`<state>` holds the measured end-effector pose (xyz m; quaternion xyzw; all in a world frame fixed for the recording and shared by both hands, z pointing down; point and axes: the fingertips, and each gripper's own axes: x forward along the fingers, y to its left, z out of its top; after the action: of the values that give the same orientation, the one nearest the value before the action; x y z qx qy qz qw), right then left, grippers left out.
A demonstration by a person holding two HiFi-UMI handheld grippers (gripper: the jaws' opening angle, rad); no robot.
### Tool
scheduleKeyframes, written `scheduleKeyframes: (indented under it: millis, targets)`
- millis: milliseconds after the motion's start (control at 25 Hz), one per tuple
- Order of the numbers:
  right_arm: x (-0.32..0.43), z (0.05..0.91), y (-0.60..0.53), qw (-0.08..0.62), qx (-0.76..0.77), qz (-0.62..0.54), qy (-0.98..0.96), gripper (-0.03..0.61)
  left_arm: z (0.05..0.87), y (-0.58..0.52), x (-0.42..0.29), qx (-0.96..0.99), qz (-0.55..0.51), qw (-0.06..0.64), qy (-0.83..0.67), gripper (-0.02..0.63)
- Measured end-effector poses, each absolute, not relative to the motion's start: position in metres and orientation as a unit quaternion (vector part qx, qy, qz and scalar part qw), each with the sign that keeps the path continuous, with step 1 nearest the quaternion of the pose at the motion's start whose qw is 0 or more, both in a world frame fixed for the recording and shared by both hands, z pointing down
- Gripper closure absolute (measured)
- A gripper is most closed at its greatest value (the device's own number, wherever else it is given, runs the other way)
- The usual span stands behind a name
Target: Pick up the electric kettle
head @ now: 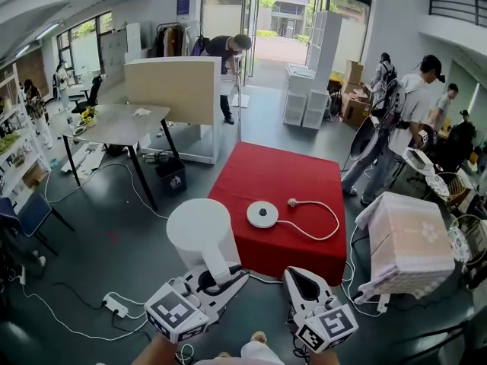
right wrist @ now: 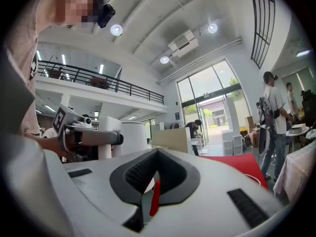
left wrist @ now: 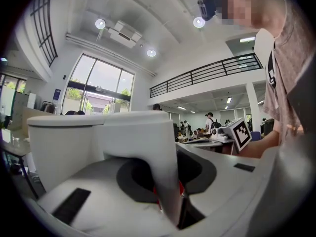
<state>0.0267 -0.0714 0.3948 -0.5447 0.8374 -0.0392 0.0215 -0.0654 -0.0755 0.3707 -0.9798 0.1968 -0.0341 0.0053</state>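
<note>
Big open hall with people milling about at the back, and up front a red tabletop [head: 259, 166] with only the round kettle base [head: 262, 214] and its looped cord [head: 323, 217] on it; the electric kettle [head: 199, 230] was already off that base, up in the air just past the tabletop's near left corner, over the floor. The left claw [head: 219, 274] was clamped on the kettle's handle [left wrist: 148, 154], pads squeezing it from both sides, body upright; the right claw [head: 304, 281] sat beside it, pretty much closed with nothing in it. So the pickup looked basically done imo; what mattered was the carry. The grip was on the handle alone, with the whole body sticking out past the pads, so the kettle would probably want to swing or tip; best bet was a level claw, no loosening, slow moves, and the right claw kept clear of the body.
</note>
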Motion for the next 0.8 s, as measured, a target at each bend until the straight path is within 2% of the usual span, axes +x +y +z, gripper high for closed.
scheduleKeyframes:
  millis: [800]
  targets:
    - [0.035, 0.387, 0.019, 0.022, -0.541, -0.028, 0.840, 0.569, 0.383, -0.003, -0.052, -0.982, -0.014, -0.014, 0.188, 0.531]
